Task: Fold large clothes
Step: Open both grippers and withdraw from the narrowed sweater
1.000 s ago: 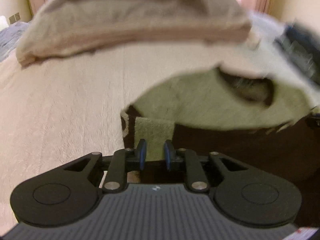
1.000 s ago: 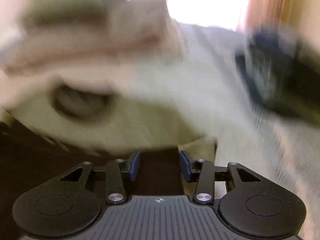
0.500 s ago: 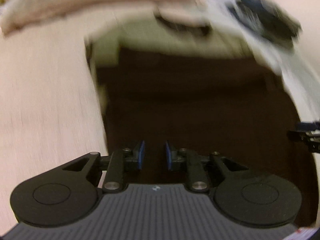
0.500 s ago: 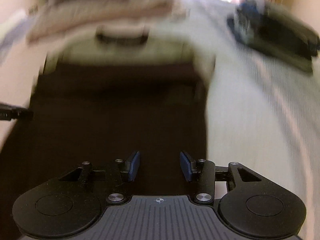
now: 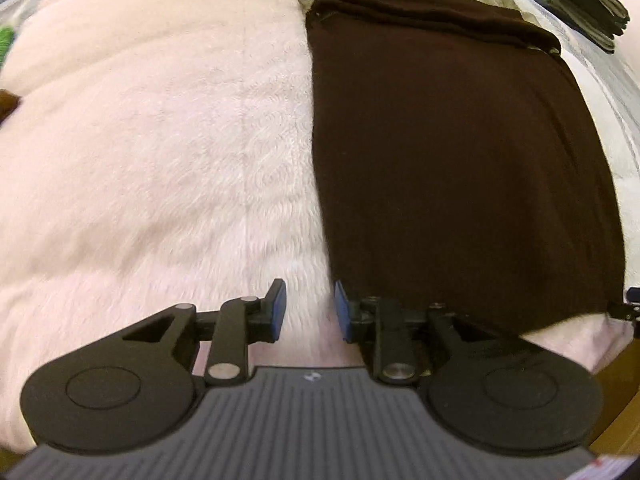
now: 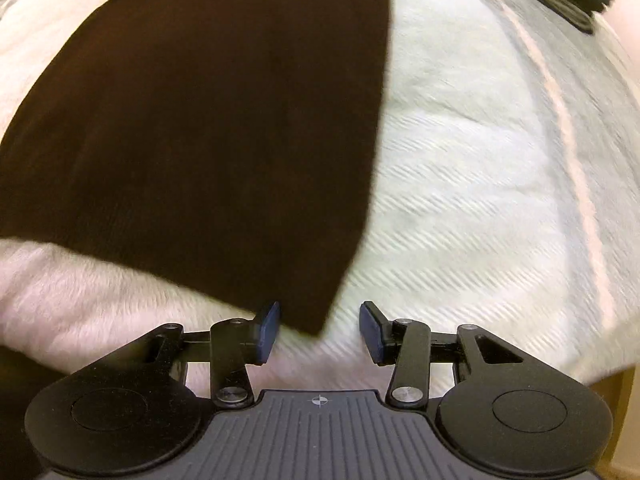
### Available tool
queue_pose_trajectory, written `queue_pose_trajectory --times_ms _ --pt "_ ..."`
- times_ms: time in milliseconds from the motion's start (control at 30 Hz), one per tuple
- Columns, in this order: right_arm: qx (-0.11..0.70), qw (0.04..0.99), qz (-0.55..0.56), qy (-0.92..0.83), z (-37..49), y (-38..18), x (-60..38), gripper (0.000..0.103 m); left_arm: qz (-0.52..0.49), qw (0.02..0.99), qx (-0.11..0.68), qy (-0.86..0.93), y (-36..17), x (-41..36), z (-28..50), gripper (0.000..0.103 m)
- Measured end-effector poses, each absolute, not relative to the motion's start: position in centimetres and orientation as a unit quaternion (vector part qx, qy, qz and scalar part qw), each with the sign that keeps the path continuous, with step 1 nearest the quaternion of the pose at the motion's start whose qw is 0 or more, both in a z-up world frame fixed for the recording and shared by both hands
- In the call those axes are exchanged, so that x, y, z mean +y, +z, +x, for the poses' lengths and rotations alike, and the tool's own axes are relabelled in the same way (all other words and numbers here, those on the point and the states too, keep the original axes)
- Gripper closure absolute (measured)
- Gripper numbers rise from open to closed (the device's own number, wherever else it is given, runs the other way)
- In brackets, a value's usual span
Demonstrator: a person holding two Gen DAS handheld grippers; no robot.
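Dark brown garment [image 5: 460, 152] spread flat near bed's [image 5: 160, 140] front edge. Left tongs [image 5: 308, 310] over its left corner, narrow gap, opening, holding nothing. Right tongs [image 6: 318, 330] wider, straddling right corner, empty too.

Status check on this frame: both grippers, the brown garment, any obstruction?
Left gripper open, nothing held, at near-left corner. Right gripper open, near-right corner between pads, not pinched. Brown garment flat on bed. No obstruction.
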State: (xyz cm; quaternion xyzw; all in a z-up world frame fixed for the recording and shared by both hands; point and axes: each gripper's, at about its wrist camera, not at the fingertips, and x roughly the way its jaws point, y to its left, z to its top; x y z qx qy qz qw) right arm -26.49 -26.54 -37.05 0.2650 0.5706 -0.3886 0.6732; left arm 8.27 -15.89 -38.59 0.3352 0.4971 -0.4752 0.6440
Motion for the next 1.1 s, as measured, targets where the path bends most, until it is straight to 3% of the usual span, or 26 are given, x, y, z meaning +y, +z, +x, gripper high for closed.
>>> queue_pose_trajectory --times_ms 67,267,400,700,1100 --pt "0.533 0.693 0.275 -0.401 -27.6 -33.7 -26.6 0.061 0.339 0.656 0.479 -0.475 -35.7 -15.0 6.7 0.080" --pt "0.409 0.750 0.317 -0.412 -30.8 -22.0 -26.1 0.060 0.321 0.681 0.439 -0.491 -26.7 -13.4 2.1 0.064" --pt "0.380 0.773 0.320 -0.395 -31.6 -17.5 -22.9 0.050 0.315 0.690 0.414 -0.503 -21.9 -12.5 -1.0 0.050" --pt "0.378 0.781 0.345 -0.358 -33.1 -16.2 -15.9 0.046 0.305 0.694 0.392 -0.522 -16.8 -8.3 -5.6 0.043" --pt "0.385 0.785 0.337 -0.350 -33.4 -15.3 -15.0 0.046 0.310 0.691 0.398 -0.518 -15.8 -5.3 -6.5 0.043"
